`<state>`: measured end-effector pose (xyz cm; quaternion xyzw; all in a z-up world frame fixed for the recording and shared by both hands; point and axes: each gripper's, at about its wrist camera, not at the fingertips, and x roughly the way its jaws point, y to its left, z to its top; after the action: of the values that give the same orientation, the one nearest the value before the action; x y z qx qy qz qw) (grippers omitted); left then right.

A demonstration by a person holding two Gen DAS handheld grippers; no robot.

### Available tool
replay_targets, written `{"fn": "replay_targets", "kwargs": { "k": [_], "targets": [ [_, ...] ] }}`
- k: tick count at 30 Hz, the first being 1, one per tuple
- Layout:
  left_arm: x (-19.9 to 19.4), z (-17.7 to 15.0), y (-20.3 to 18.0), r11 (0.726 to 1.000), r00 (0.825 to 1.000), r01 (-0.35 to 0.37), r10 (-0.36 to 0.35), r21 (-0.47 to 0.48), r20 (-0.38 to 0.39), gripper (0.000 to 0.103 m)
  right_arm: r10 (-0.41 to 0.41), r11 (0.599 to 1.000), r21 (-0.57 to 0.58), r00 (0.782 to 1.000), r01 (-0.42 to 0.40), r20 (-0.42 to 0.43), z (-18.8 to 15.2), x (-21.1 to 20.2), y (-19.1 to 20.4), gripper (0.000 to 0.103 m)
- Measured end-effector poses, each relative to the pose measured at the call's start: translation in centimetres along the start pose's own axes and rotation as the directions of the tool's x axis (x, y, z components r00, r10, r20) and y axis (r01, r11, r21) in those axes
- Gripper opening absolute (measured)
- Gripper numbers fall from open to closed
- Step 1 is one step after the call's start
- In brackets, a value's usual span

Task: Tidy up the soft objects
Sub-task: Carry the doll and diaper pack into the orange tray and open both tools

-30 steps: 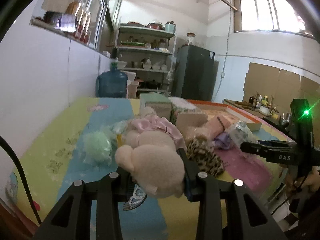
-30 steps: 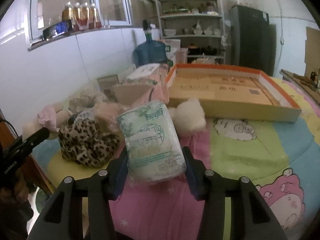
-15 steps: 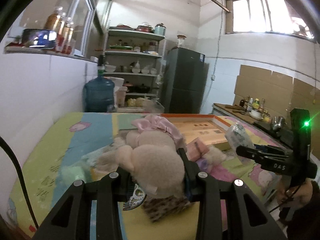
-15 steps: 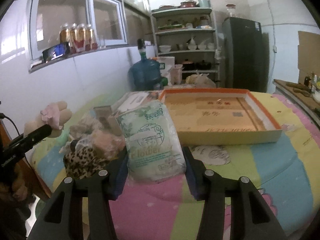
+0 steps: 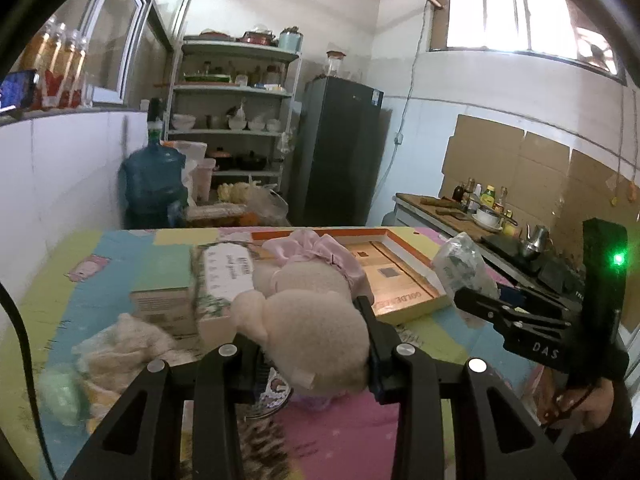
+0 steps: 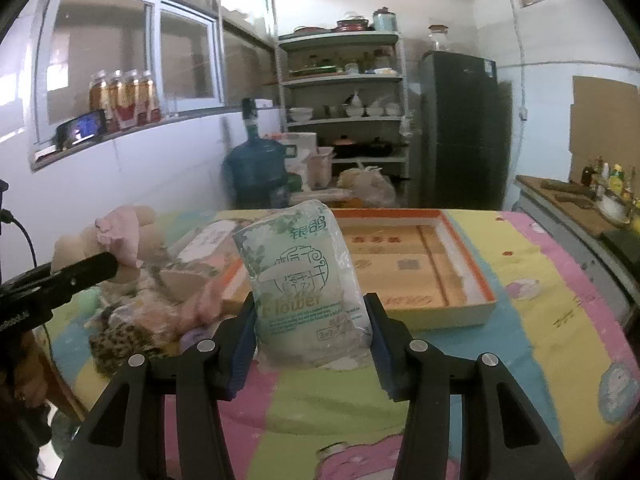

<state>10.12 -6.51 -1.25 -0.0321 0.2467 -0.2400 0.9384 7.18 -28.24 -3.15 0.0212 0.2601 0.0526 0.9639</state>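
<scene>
Cream plush toy w/ pink satin frill (image 5: 316,320) is clamped in the left gripper (image 5: 310,344), held above the patchwork cartoon tablecloth (image 5: 80,280). Right gripper (image 6: 310,332) squeezes a clear plastic tissue pack w/ green print (image 6: 304,280), in front of the orange-rimmed cardboard tray (image 6: 468,264).

The left black two-finger gripper (image 5: 316,344) points slightly downward, its jaws pressed into a cream plush doll with a pink bow (image 5: 308,312) and holding it off the worktop. The right black two-finger gripper (image 6: 310,324), tilted down likewise, has its blue-padded jaws clamped on a clear plastic tissue pack with green print (image 6: 304,284). A hand (image 5: 588,404) grips the right gripper's handle.
</scene>
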Motion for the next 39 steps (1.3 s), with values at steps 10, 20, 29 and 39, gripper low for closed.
{"fn": "replay_targets", "kwargs": {
  "k": [10, 20, 29, 39],
  "targets": [
    [6.8, 2.8, -3.7, 1.000, 0.999, -0.004, 0.003, -0.016, -0.053, 0.038, 0.003, 0.998, 0.055, 0.998, 0.000, -0.059, 2.6, 3.0, -5.8, 0.052],
    [13.9, 3.8, -6.3, 0.996, 0.990, 0.025, -0.036, -0.081, -0.133, 0.038, -0.035, 0.997, 0.068, 0.983, 0.048, -0.183, 4.1, 8.5, -11.9, 0.052],
    [19.6, 3.2, -7.9, 0.992, 0.973, 0.010, -0.039, -0.126, -0.229, 0.038, -0.018, 0.995, 0.084, 0.956, 0.044, -0.291, 3.2, 12.9, -14.3, 0.052],
    [23.0, 1.9, -8.1, 0.988, 0.951, -0.015, -0.035, -0.156, -0.309, 0.038, -0.035, 0.998, 0.040, 0.944, 0.050, -0.327, 3.1, 14.8, -14.2, 0.052]
  ]
}}
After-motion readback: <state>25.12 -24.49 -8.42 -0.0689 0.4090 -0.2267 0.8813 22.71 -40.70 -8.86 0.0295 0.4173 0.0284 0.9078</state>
